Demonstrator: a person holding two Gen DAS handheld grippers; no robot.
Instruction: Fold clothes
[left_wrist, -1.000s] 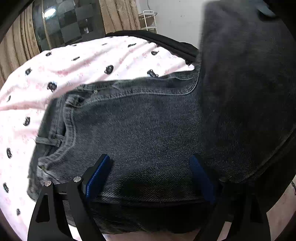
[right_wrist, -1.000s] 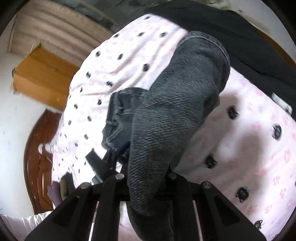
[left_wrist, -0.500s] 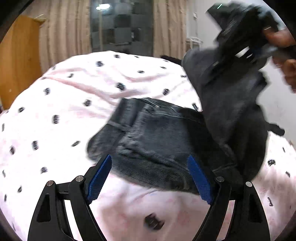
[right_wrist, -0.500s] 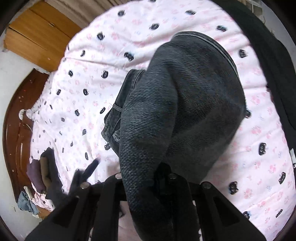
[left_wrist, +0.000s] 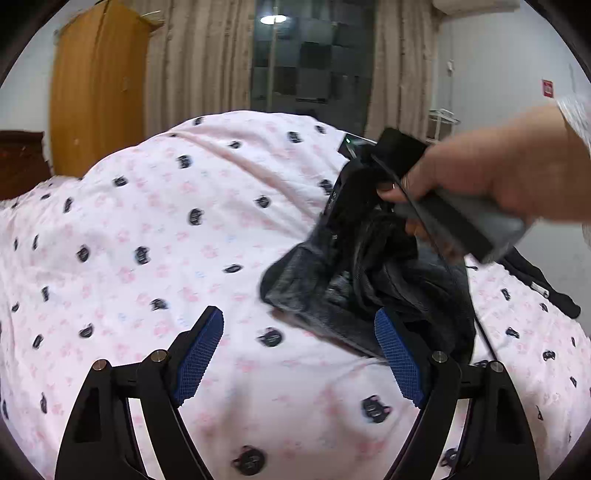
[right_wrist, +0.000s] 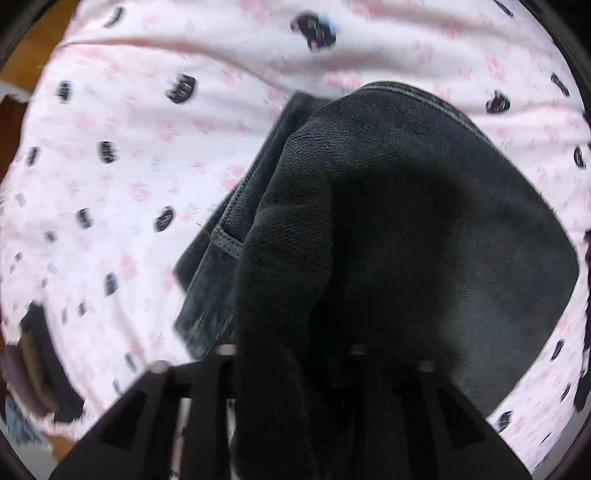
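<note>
The right gripper (right_wrist: 291, 373) clenched the dark grey denim jeans (right_wrist: 406, 229) – best kept taut between its fingers – while the left gripper (left_wrist: 299, 354) hung released, empty

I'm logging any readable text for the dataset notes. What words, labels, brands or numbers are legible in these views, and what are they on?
No text can be read in either view.
Red sign on the white wall: too small and blurred to read.
Dark jeans: stitching shows, but no brand tag or label is legible.
Pink bedsheet: printed dark animal shapes and pink marks only, no lettering.
</note>
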